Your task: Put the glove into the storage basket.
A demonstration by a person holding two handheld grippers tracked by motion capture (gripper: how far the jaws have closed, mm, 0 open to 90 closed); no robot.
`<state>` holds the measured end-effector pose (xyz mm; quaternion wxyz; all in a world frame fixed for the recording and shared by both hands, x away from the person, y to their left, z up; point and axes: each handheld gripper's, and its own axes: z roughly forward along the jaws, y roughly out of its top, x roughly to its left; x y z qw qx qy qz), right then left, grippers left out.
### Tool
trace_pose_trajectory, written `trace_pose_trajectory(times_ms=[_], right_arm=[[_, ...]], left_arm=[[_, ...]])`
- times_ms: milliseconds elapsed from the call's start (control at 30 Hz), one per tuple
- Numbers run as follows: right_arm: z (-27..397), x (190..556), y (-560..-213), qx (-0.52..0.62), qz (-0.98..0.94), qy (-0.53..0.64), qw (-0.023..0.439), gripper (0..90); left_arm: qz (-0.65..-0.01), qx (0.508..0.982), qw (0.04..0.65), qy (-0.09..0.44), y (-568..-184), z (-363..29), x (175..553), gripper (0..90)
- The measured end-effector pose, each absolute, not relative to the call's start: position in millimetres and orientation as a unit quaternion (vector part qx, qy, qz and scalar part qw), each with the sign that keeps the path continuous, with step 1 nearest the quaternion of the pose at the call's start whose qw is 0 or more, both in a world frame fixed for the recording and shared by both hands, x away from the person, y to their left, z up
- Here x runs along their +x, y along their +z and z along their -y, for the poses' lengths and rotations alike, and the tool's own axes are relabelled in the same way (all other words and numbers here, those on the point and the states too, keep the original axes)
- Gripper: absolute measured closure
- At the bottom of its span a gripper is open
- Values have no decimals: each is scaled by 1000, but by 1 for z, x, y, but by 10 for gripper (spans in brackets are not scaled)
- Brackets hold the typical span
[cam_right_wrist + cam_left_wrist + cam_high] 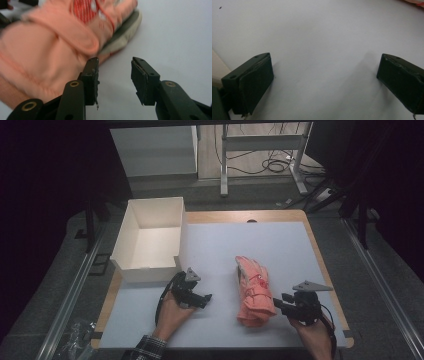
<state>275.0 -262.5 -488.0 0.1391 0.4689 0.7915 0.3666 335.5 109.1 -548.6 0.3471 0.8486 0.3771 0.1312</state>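
White table mat [280, 240], one box [150, 237], one pink glove [254, 292], two tongs, left [204, 300] and right [278, 305], both released

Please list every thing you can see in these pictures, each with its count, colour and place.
gloves: a stack, the count cannot be told, salmon pink with red and white marks, on the mat right of centre.
box: one, white, open at the top, nothing inside, at the far left corner of the table.
mat: one, pale grey-white, covers most of the table.
table: one, light wood, its edge shows around the mat.
cables: several, black, on the floor behind the table.
left gripper: one, black, jaws open above bare mat, near the box.
right gripper: one, black, jaws open, close beside the gloves' near end.
sleeve: one, checked, at the bottom edge.
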Motion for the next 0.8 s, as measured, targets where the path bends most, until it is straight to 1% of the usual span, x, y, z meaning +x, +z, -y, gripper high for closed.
trace_pose_trajectory(times_ms=[167, 267, 567, 800], right_arm=[[263, 267, -499, 466, -791, 379, 120, 573], [261, 265, -500, 464, -791, 383, 113, 572], [241, 263, -506, 450, -799, 391, 85, 563], [228, 264, -507, 433, -807, 394, 76, 557]], left_arm=[[-375, 850, 345, 131, -548, -109, 336, 10], [-377, 849, 347, 131, -549, -109, 336, 10], [-375, 850, 345, 131, -548, -109, 336, 9], [-377, 849, 347, 131, -549, -109, 336, 9]])
